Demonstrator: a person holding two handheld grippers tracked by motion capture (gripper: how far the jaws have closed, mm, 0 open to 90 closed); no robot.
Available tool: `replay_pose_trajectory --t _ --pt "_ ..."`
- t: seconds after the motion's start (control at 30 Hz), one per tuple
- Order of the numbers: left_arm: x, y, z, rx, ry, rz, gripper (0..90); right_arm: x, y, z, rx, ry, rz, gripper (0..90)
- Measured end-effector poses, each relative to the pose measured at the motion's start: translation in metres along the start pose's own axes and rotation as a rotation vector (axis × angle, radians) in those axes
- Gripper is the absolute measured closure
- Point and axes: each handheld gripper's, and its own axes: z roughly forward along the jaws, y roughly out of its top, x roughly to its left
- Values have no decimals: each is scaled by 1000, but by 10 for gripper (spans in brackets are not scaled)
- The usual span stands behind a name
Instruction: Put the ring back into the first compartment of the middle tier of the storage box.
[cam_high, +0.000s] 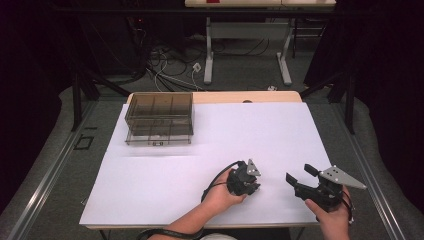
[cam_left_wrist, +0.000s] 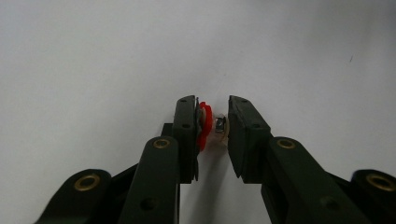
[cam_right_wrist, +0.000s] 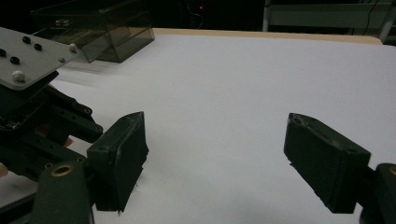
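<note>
High view: a person is holding a gripper in each hand over the white sheet (cam_high: 210, 145) covering the table. The left gripper (cam_high: 248, 186) is pointing steeply down at the sheet near the front edge, which suits picking a small thing off a flat surface. What is between its jaws is not readable from here. The right gripper (cam_high: 300, 176) is hovering just beside it, jaws spread wide and holding nothing; it is probably standing by. A smoked, see-through organiser (cam_high: 159, 118) with several compartments is sitting well apart at the far left of the sheet; its contents are too dim to tell.

Left gripper view: the left gripper (cam_left_wrist: 214, 125) is pinching a small part (cam_left_wrist: 208, 127) between its jaws, right at the tips. The part is showing a red portion against one jaw and a pale, metallic-looking portion against the other. The jaws are standing close together with a narrow gap taken up by the part. What the part is cannot be told; the jaws are hiding most of it. Whether it is resting on the sheet (cam_left_wrist: 93, 70) or is just above it cannot be told.

Right gripper view: the right gripper (cam_right_wrist: 215, 163) is showing both jaws far apart over bare sheet (cam_right_wrist: 243, 84), with nothing between them. The left gripper's body (cam_right_wrist: 32, 107) is being cut off at the left edge. The organiser (cam_right_wrist: 98, 28) is lying beyond, blurred and cropped at the top.
</note>
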Motion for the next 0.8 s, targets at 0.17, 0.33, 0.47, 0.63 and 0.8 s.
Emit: replay_pose_trajectory --t 0.17,0.33,0.47,0.63,0.8 --pt "0 0 -1 -2 -6 -11 750 0 0 0 3 2 -1 212" --pt "1 1 -1 -5 -6 -20 753 0 0 0 3 0 -1 212" --pt "2 0 -2 -13 -10 -32 759 0 0 0 1 0 1 212" --pt "2 0 -2 -11 -10 -43 760 0 0 0 7 1 4 212" --pt "3 1 -3 -10 -15 -58 760 0 0 0 7 0 7 212"
